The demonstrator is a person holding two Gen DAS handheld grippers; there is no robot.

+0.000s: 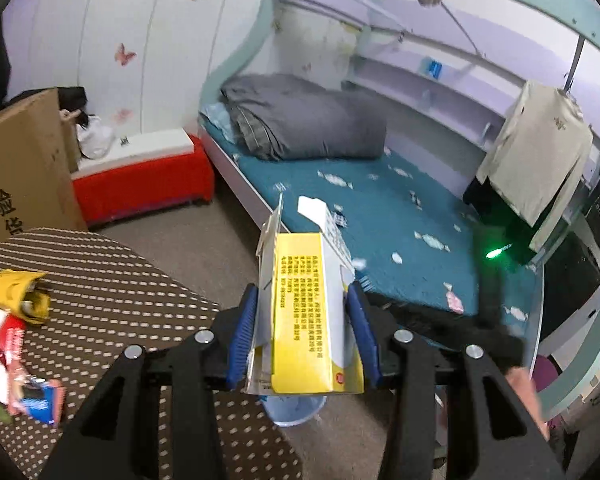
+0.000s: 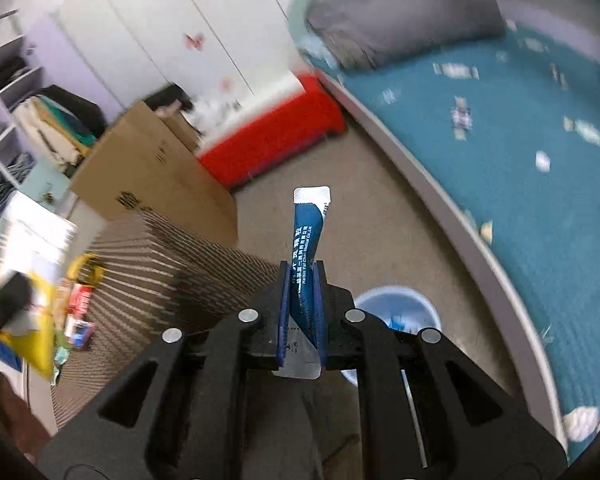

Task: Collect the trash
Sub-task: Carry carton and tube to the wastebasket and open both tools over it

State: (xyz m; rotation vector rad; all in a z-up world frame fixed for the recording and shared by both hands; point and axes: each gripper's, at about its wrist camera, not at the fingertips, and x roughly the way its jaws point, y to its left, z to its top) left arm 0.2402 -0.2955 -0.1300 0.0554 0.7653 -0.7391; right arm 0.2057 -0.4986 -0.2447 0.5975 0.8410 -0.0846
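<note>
My left gripper (image 1: 302,300) is shut on a yellow and white cardboard box (image 1: 306,300) with an open flap, held above the floor past the table edge. A pale blue bin (image 1: 296,410) shows just below the box. My right gripper (image 2: 302,276) is shut on a blue sachet (image 2: 306,248) with silver ends, held upright. The same blue bin (image 2: 396,308) stands on the floor behind its right finger. More trash lies on the dotted brown table (image 1: 112,300): a yellow wrapper (image 1: 16,292) and a red and blue packet (image 1: 32,396).
A bed with a teal sheet (image 1: 400,216) and grey duvet (image 1: 300,120) fills the right side. A red storage bench (image 1: 140,184) and a large cardboard box (image 1: 20,172) stand at the left. Clothes hang at the far right (image 1: 536,152).
</note>
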